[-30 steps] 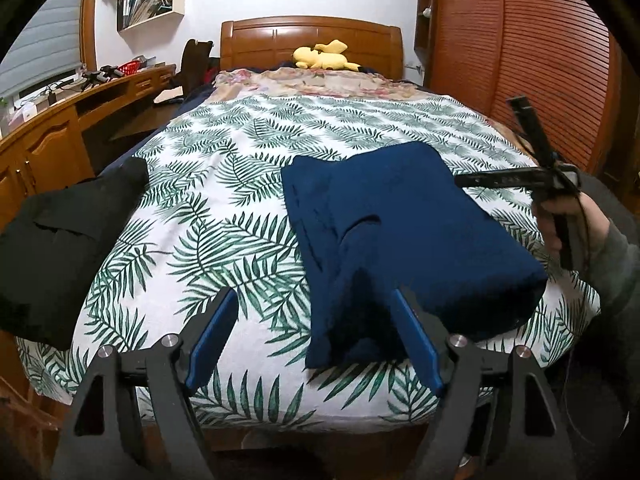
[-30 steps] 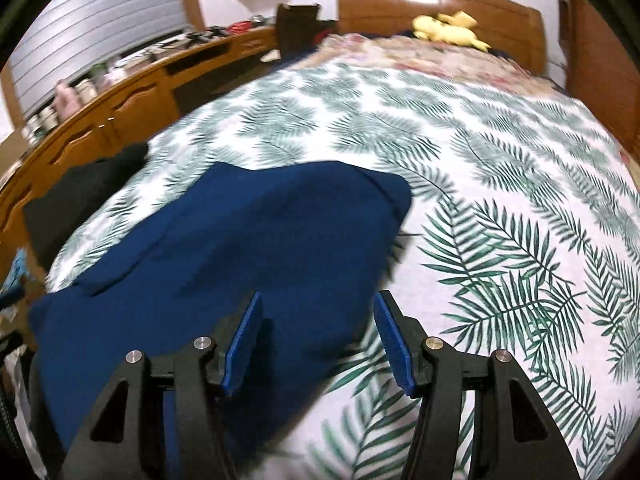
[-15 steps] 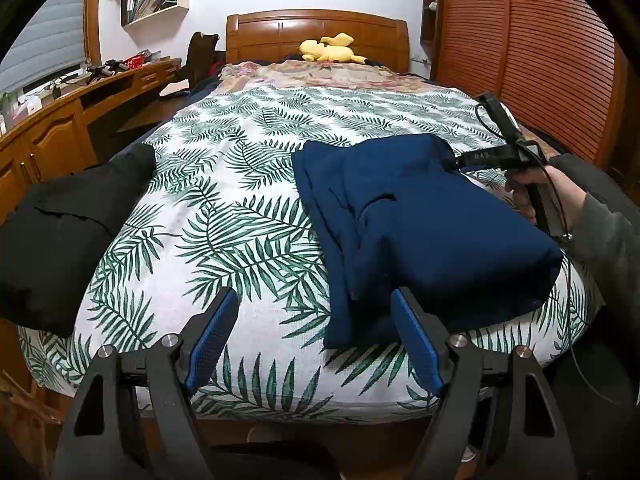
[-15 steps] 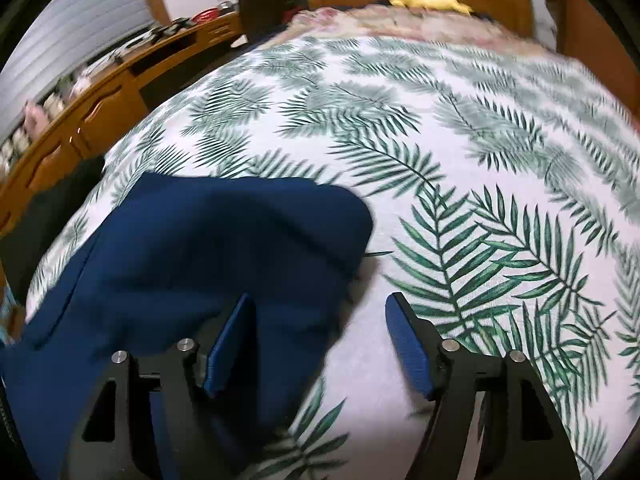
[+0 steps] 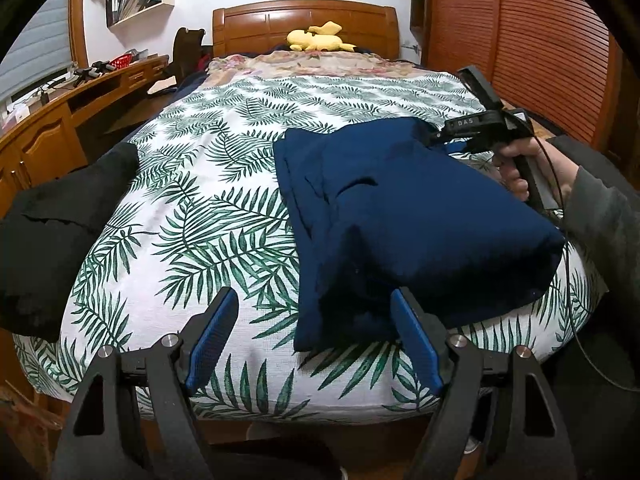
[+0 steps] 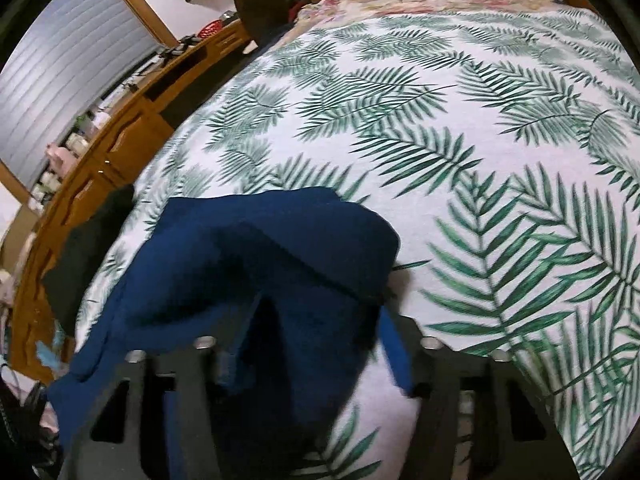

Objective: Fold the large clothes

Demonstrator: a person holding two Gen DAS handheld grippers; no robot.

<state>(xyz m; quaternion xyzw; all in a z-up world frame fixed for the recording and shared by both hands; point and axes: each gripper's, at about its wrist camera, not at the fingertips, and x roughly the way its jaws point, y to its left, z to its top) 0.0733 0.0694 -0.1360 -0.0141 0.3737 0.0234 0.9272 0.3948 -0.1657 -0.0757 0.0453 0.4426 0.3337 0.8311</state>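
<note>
A folded navy blue garment (image 5: 404, 216) lies on the near right part of the leaf-print bed (image 5: 224, 208). My left gripper (image 5: 316, 340) is open and empty, held just off the bed's near edge, with its right finger beside the garment's near corner. My right gripper (image 6: 312, 340) is open at the garment's far right corner (image 6: 280, 264), with the cloth bunched between its blue fingers. In the left wrist view the right gripper (image 5: 472, 128) shows at that corner, held by a hand.
A black garment (image 5: 56, 224) hangs over the bed's left edge. A wooden desk (image 5: 60, 120) runs along the left. A yellow plush toy (image 5: 316, 40) lies by the headboard. A wooden slatted wardrobe (image 5: 520, 40) stands on the right.
My right gripper has moved forward onto the garment's far corner, which is now bunched between its fingers. My left gripper has backed away from the bed a little.
</note>
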